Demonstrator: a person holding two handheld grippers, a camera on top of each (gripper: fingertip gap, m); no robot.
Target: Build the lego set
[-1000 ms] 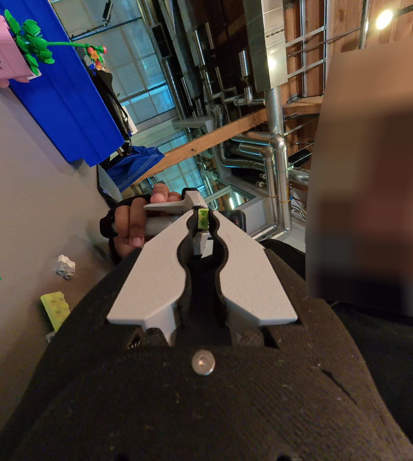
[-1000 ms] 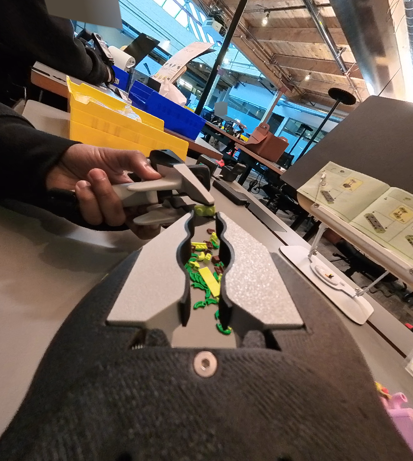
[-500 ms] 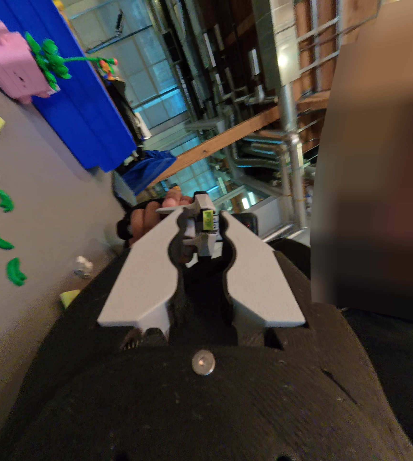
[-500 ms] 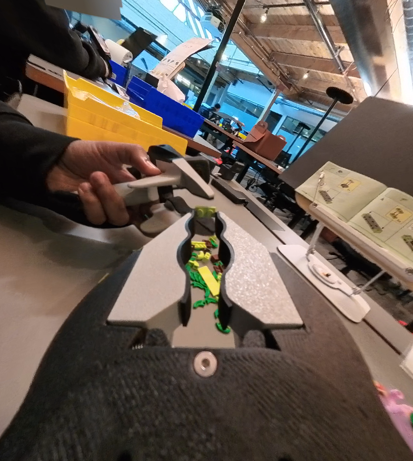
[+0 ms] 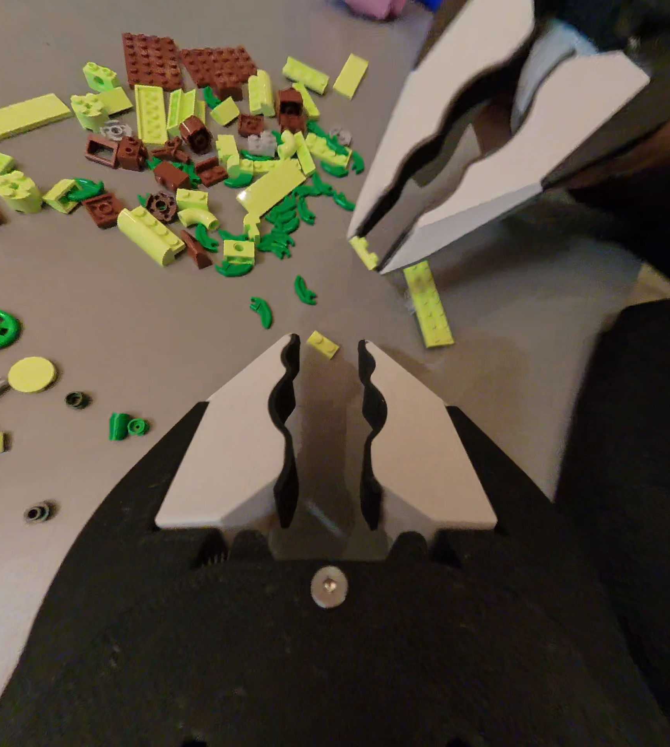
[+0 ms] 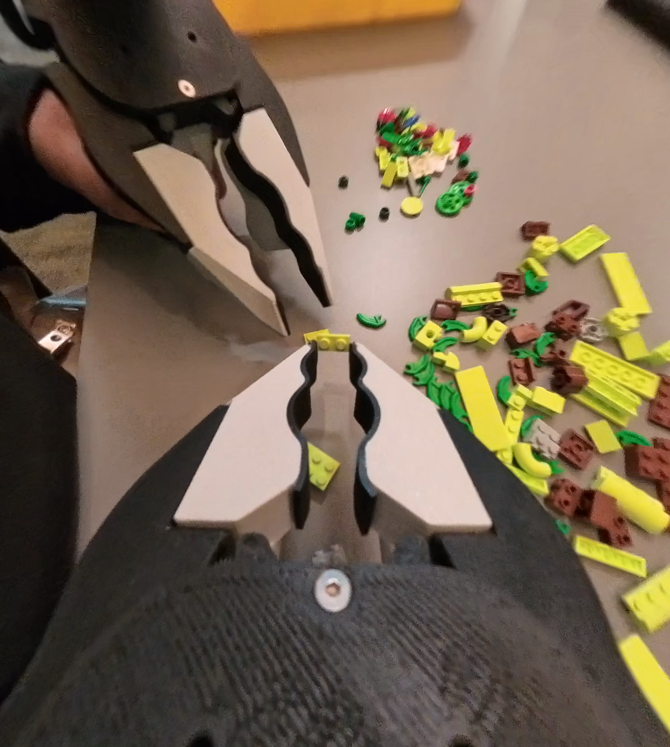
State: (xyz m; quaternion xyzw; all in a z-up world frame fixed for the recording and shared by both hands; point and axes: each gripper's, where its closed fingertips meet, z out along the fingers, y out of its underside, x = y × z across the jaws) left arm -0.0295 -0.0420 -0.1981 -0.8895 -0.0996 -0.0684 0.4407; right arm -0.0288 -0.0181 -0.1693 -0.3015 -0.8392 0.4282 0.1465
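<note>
Right gripper (image 6: 330, 347) pinches a small lime plate (image 6: 332, 342) at its fingertips, above the tabletop (image 5: 163, 307). Left gripper (image 5: 327, 343) hangs parted and empty over a loose lime plate (image 5: 322, 344). Advice: align studs squarely, then press straight down.

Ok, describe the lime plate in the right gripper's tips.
The plate is a small, thin lime-green piece, glossy plastic by its look, with two round studs in a row facing the camera. The right gripper pinches it by its short ends at the very fingertips, low over the grey table. Another lime bit sits close at its left.
</note>
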